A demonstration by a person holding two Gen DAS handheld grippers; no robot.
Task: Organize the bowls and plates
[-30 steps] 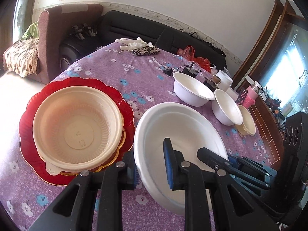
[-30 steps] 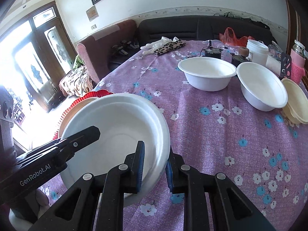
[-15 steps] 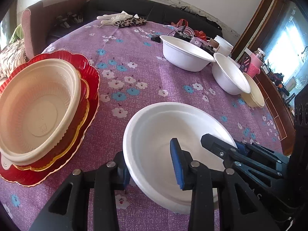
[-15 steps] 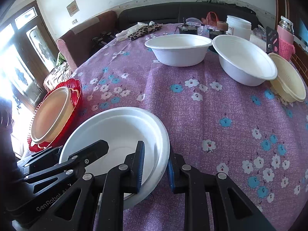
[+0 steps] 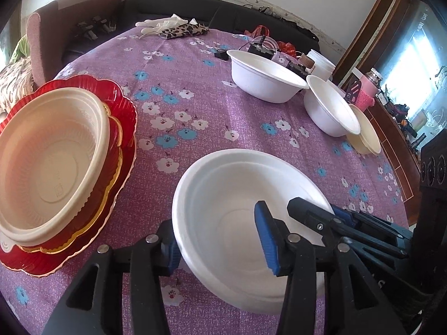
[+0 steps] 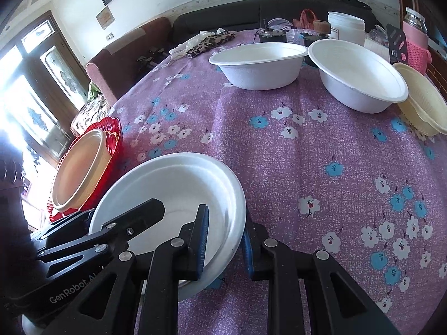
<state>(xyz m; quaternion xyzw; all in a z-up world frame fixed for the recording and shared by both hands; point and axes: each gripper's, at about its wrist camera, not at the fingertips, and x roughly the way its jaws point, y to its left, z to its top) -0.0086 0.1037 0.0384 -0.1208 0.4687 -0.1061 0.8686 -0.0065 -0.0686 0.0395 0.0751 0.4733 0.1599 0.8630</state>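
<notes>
White bowl [image 5: 232,217] sits on the purple tablecloth [image 5: 195,89], its rim between both pairs of jaws. The left gripper [image 5: 220,243] is opening, pads clear of the rim, seemingly letting go; the right gripper [image 6: 225,240] looks closed on the opposite rim, steadying it. Left of the bowl, red plates [image 5: 123,117] carry a cream bowl [image 5: 50,164].

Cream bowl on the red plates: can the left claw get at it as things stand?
Probably yes: the cream bowl sits uncovered beside the left claw, whose jaws are opening off the white bowl's rim.
</notes>
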